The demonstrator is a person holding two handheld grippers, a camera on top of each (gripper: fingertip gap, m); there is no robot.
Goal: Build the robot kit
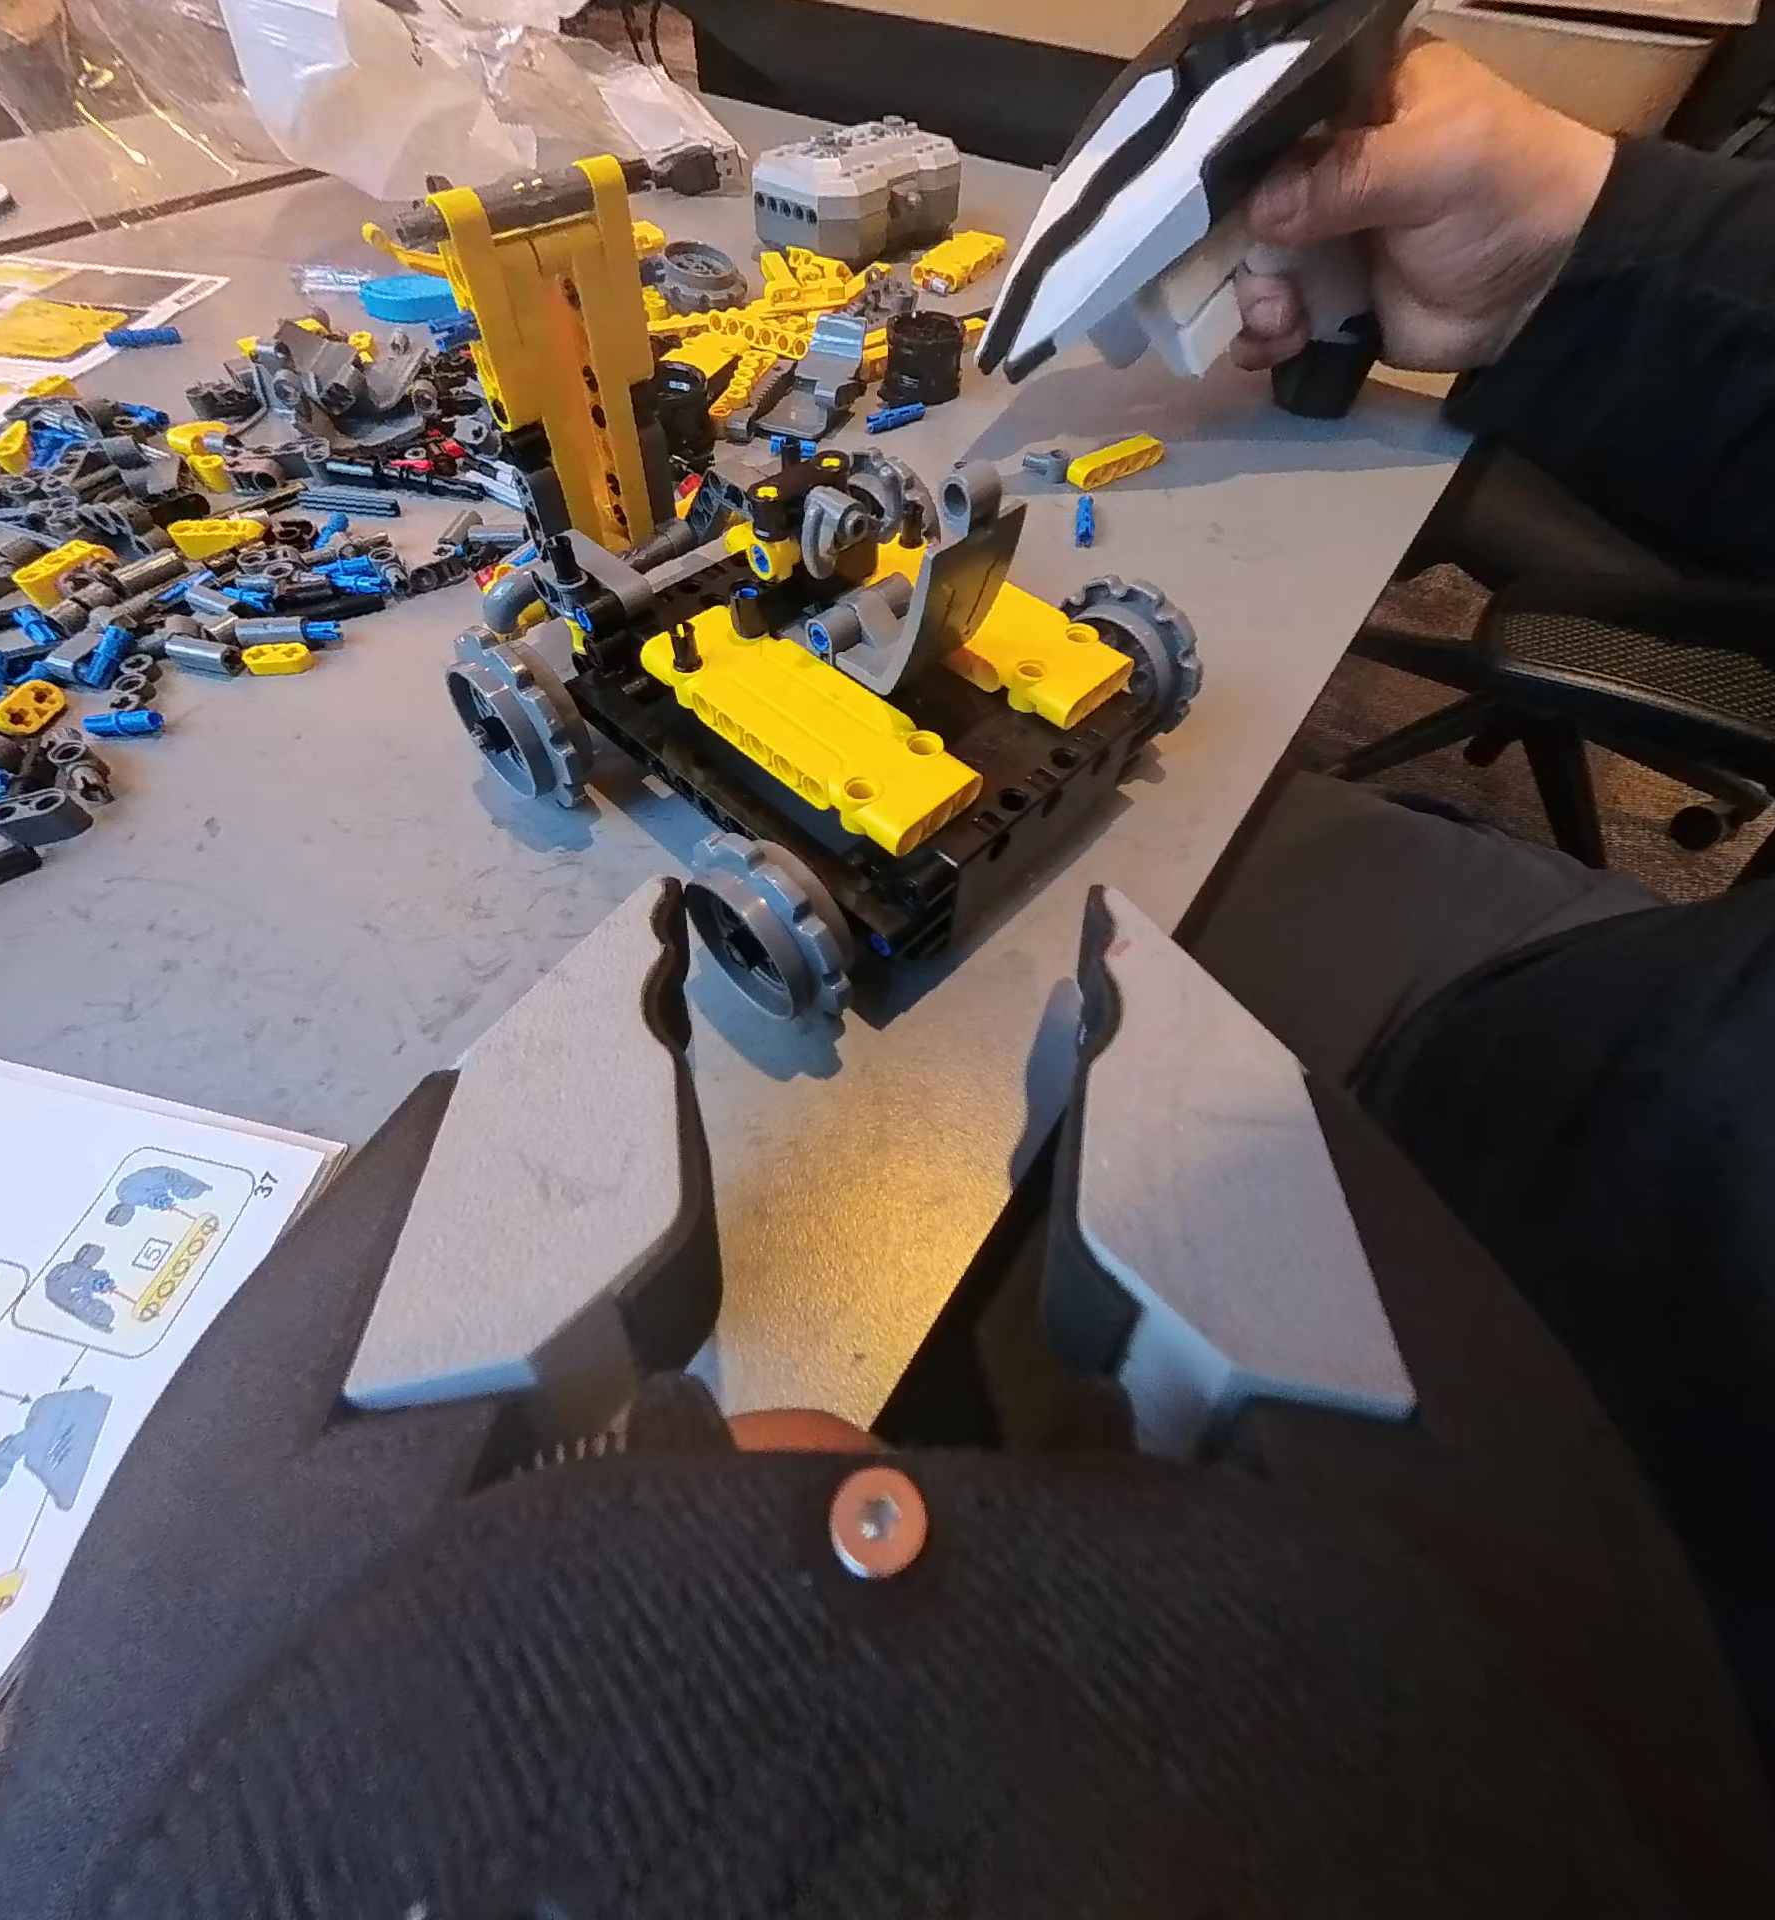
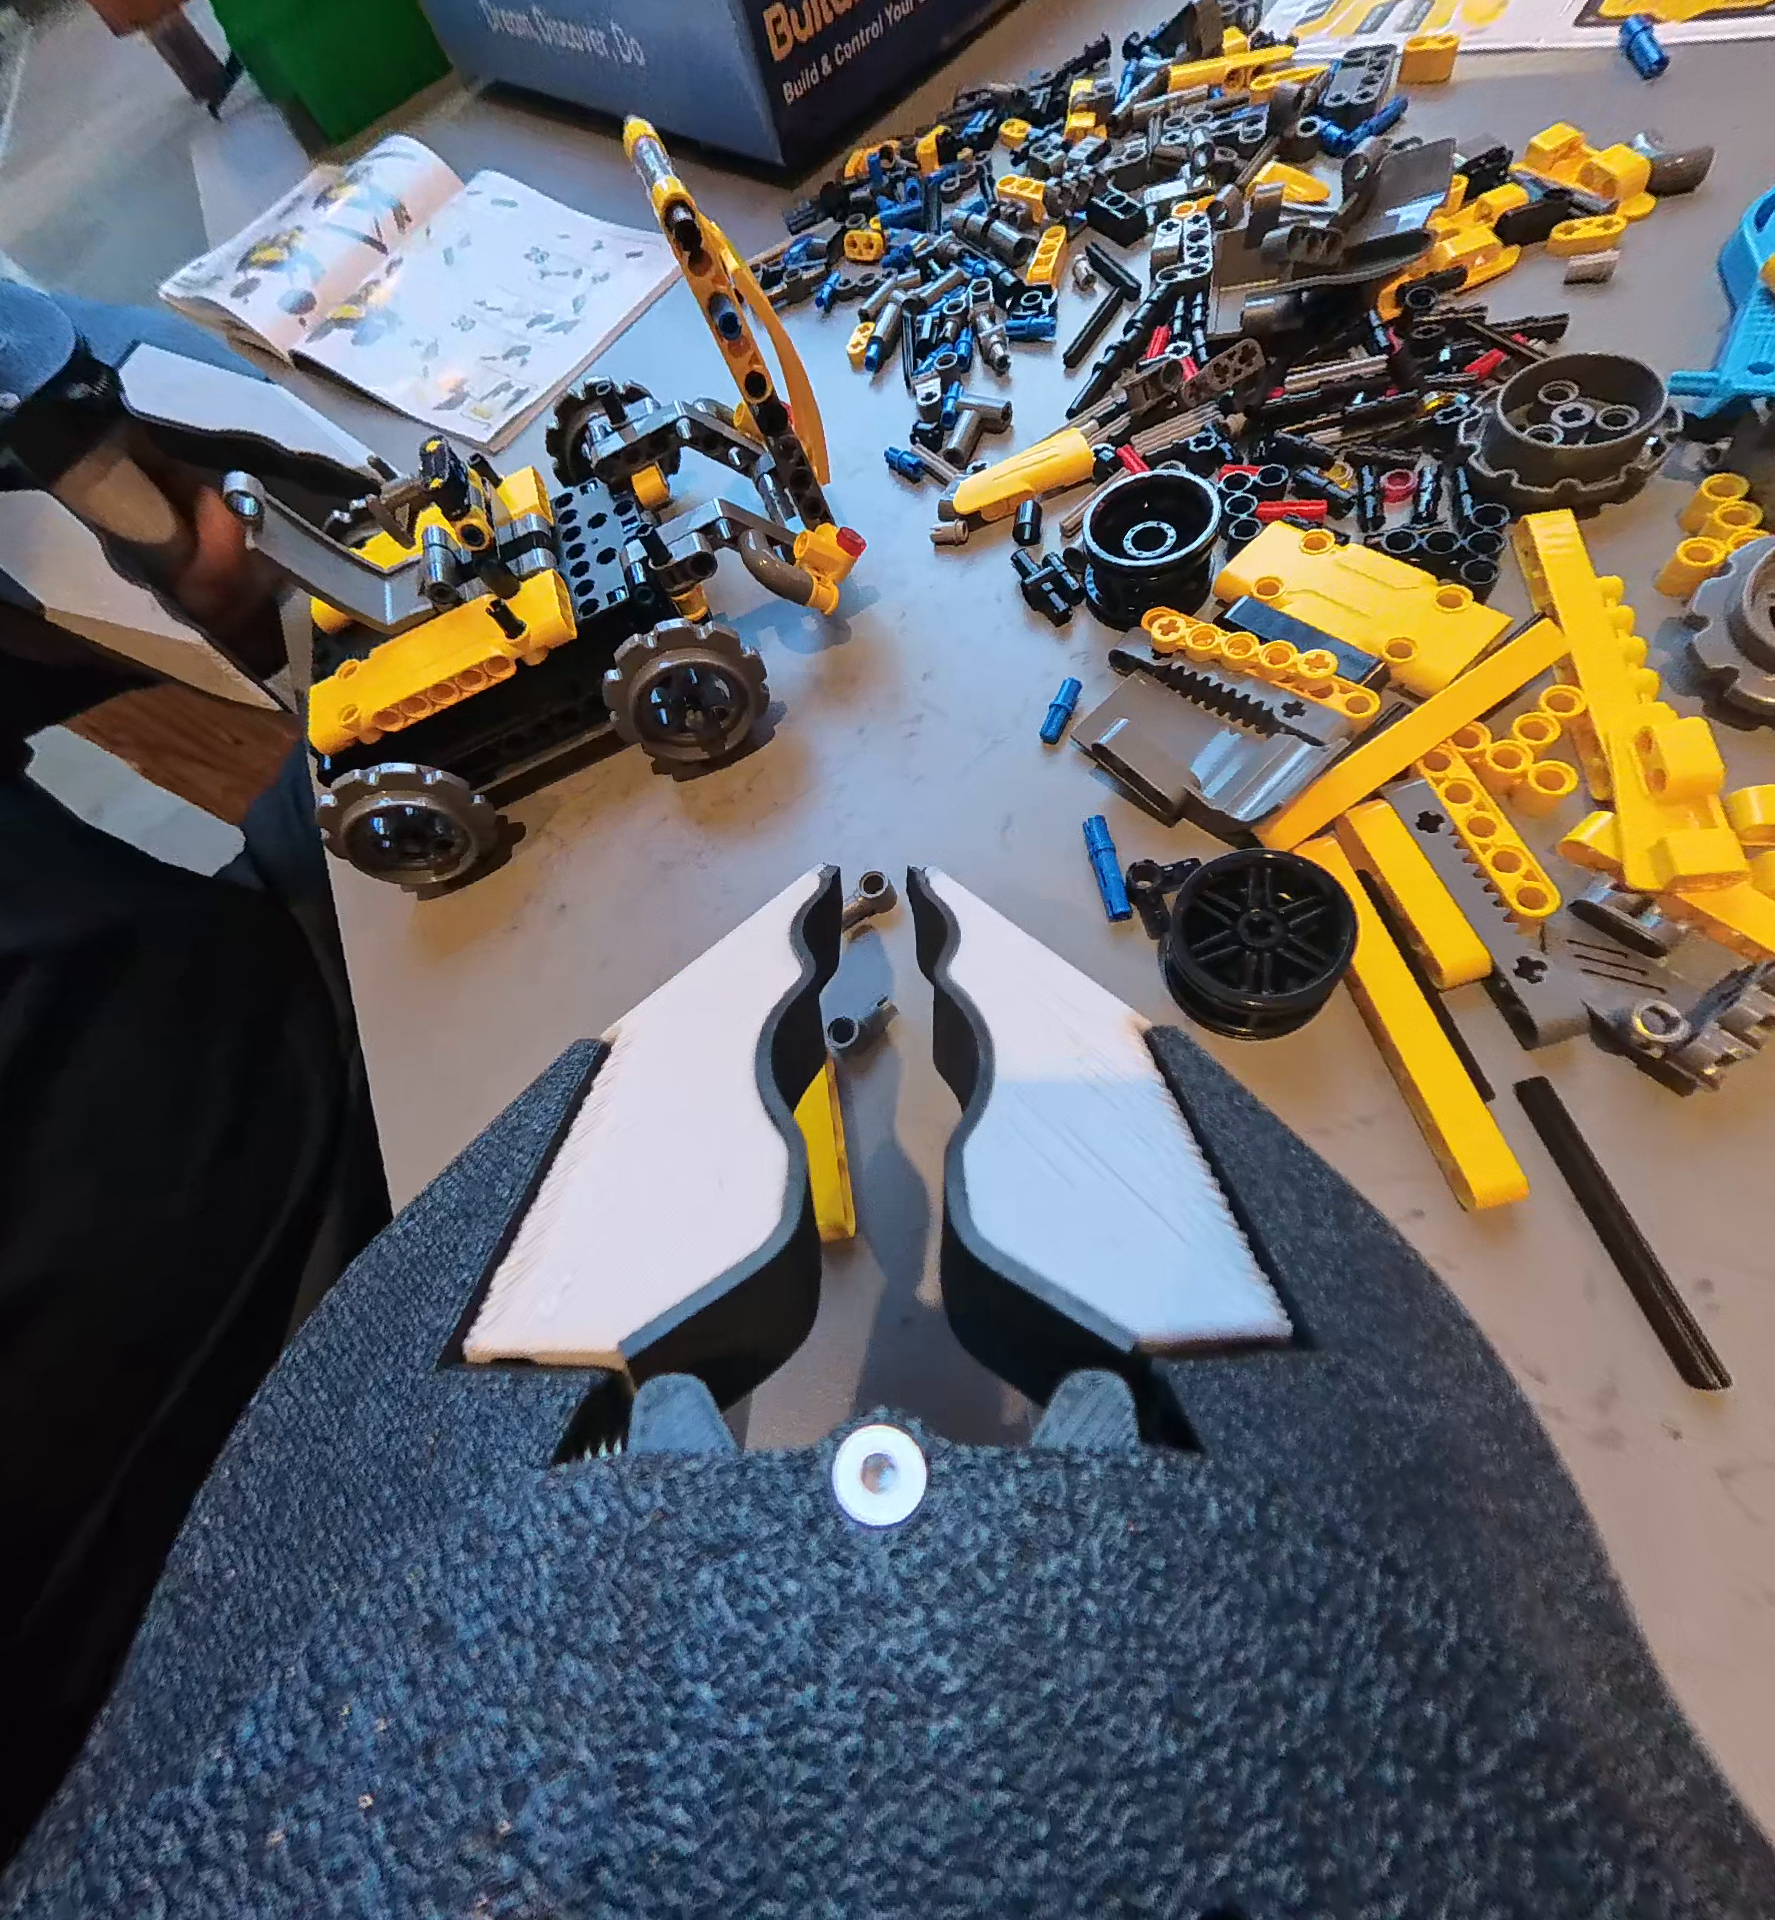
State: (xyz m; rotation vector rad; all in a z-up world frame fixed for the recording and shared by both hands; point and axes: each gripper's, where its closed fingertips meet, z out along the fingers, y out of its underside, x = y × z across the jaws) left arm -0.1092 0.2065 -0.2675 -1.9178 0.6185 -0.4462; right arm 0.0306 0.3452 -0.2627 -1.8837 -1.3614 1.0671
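At the worktop's near edge sits the half-built yellow-and-black vehicle (image 1: 810,686), and my left gripper (image 1: 878,935) hovers wide open and empty just short of its rear wheel (image 1: 769,945). My right gripper (image 2: 875,894) hangs narrowly parted, holding nothing, over a small grey connector (image 2: 867,896). Rigid plastic, light I'd judge; the pinned mast (image 1: 561,343) looks fragile, so the black chassis seems the safest hold.

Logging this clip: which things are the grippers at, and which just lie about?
At the grippers: left gripper, open, by vehicle; right gripper, open, over grey connector and yellow beam.
Lying about: parts pile, booklet, box, black wheel.
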